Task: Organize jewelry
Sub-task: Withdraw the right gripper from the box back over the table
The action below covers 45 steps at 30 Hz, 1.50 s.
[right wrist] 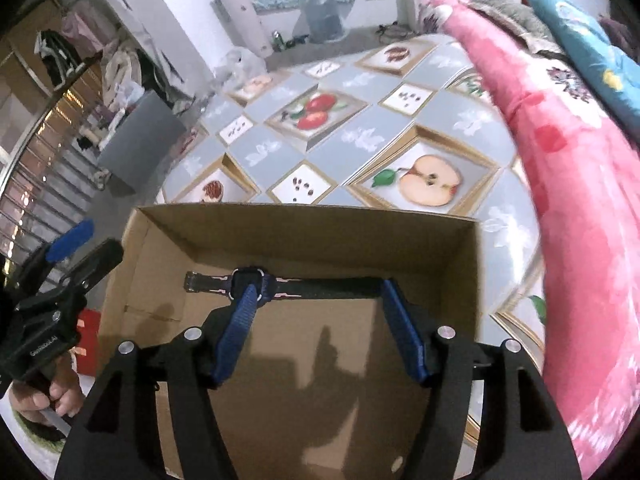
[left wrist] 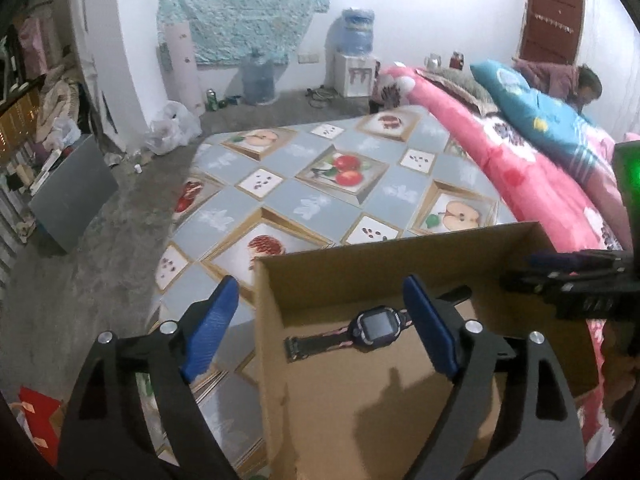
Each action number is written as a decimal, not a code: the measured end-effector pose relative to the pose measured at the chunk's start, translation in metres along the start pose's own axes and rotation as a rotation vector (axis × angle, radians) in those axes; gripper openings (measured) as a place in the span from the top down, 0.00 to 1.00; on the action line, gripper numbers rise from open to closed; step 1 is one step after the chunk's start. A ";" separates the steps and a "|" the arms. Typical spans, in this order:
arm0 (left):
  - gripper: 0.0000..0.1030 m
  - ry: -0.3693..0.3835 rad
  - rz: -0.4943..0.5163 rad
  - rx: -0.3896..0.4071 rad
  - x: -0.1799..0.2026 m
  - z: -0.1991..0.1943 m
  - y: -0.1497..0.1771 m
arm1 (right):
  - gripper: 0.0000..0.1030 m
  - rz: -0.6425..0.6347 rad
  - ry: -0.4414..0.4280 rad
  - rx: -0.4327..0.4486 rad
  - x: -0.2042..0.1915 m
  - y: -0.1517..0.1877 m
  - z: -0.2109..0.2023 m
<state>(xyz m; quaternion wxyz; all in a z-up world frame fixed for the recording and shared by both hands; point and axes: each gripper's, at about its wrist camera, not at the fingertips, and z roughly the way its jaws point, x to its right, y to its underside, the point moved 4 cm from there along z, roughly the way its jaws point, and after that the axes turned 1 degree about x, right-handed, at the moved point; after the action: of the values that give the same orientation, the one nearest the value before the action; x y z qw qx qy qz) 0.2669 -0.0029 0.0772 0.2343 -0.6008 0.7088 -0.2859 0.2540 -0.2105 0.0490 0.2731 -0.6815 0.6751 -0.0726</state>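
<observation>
Open cardboard box (left wrist: 400, 392) on a table (left wrist: 320, 184) covered with a fruit-print cloth; box at the near edge, tall brown walls on the far, left and right sides. Pink floral quilt (left wrist: 512, 160) heaped along the table's right edge, blue pillow (left wrist: 540, 108) on top of it further right. Beyond the table: water dispenser (left wrist: 356, 60) against the far wall, large water bottle (left wrist: 258, 80) on the floor to its left, white plastic bag (left wrist: 172, 128) near the left far corner of the table. Grey board (left wrist: 72, 196) leaning at far left beside cluttered shelving.

Wristwatch (left wrist: 372, 326) lying flat on the box floor, close to the far wall. Strap stretched out straight, long axis running left to right, roughly parallel to that wall; buckle end pointing left, dark face turned upward, pink trim along the strap.

Left gripper (left wrist: 316, 328) above the box's left wall, jaws wide, nothing between the pads; left pad outside the box, right pad over the watch's right end, no contact visible. Right gripper (right wrist: 320, 324) over the box interior, jaws moderately wide, pads apart from the strap; left blue pad (right wrist: 236, 340) overlapping the watch face in view only. Hand (right wrist: 56, 400) gripping the left gripper's handle, seen at lower left in the right wrist view.
</observation>
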 end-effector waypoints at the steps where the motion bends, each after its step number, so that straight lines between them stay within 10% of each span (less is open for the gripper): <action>1: 0.20 -0.001 -0.012 0.003 -0.004 -0.006 0.004 | 0.37 0.007 -0.003 0.014 0.003 0.003 -0.010; 16: 0.15 0.035 -0.182 0.062 -0.047 -0.106 0.129 | 0.06 -0.099 0.113 0.286 0.005 0.120 -0.122; 27: 0.13 0.004 -0.197 -0.232 -0.011 -0.053 0.253 | 0.06 -0.056 0.138 0.017 0.022 0.229 -0.049; 45: 0.07 -0.078 -0.084 -0.240 -0.007 -0.028 0.263 | 0.06 -0.159 0.251 -0.025 0.024 0.257 -0.002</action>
<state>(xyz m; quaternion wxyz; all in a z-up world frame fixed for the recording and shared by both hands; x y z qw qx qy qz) 0.0608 0.0378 -0.0833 0.1761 -0.6642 0.7026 -0.1848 0.0283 -0.2186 -0.0768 0.1715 -0.7216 0.6488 -0.1702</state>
